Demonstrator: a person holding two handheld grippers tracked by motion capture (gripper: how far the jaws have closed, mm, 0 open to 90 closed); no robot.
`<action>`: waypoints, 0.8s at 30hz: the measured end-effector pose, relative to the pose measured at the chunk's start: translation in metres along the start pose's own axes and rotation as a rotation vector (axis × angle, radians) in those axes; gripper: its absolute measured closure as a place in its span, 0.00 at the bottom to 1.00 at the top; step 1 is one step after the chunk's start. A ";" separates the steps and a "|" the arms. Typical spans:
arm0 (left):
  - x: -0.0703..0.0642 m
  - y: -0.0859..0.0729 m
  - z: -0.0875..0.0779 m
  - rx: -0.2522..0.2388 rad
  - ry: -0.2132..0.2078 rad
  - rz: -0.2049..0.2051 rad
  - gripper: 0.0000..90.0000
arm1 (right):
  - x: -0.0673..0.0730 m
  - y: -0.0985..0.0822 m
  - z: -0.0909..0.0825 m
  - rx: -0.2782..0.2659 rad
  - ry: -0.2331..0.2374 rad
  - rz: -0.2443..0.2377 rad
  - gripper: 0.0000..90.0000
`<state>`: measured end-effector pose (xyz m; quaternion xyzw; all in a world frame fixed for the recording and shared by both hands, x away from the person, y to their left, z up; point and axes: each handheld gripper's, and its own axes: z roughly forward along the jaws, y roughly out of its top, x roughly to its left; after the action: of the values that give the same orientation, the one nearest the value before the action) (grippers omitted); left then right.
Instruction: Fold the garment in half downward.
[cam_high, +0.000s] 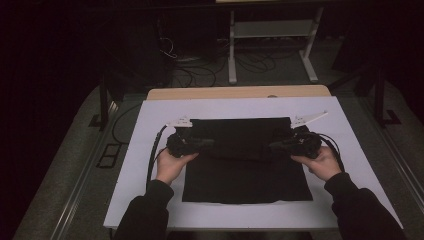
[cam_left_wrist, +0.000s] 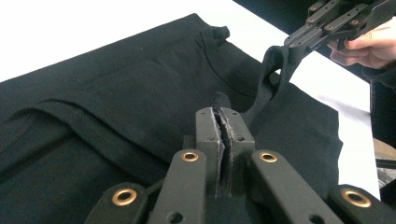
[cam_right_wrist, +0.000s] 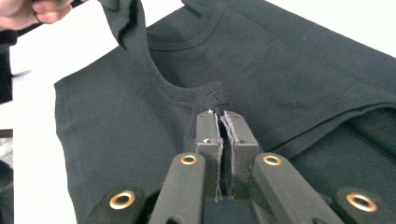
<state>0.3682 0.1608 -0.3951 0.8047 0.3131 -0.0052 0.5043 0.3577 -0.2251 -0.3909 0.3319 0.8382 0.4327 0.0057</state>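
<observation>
We count one black T-shirt (cam_high: 245, 165), two grippers and two hands on the white desk (cam_high: 150, 115). The shirt lies across the desk's middle, reaching toward its near edge. Our left gripper (cam_left_wrist: 225, 116) has its fingers clamped on a fold of the shirt's fabric, and the right gripper (cam_right_wrist: 221, 116) likewise. The gripper views show the neckline, with a strip of cloth lifted off the shirt; the high view adds both sleeved forearms.
</observation>
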 end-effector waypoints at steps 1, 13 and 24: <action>0.000 -0.002 0.000 -0.004 -0.002 -0.004 0.96 | 0.000 -0.001 0.001 0.002 -0.001 -0.004 0.94; -0.008 -0.022 -0.004 0.004 -0.020 -0.021 0.96 | 0.008 -0.020 0.003 0.014 0.029 0.027 0.94; -0.022 -0.028 -0.005 0.025 -0.039 -0.002 0.96 | 0.019 -0.031 0.003 0.035 0.047 0.024 0.94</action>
<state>0.3350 0.1618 -0.4082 0.8104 0.3039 -0.0255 0.5002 0.3269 -0.2248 -0.4098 0.3316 0.8416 0.4255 -0.0249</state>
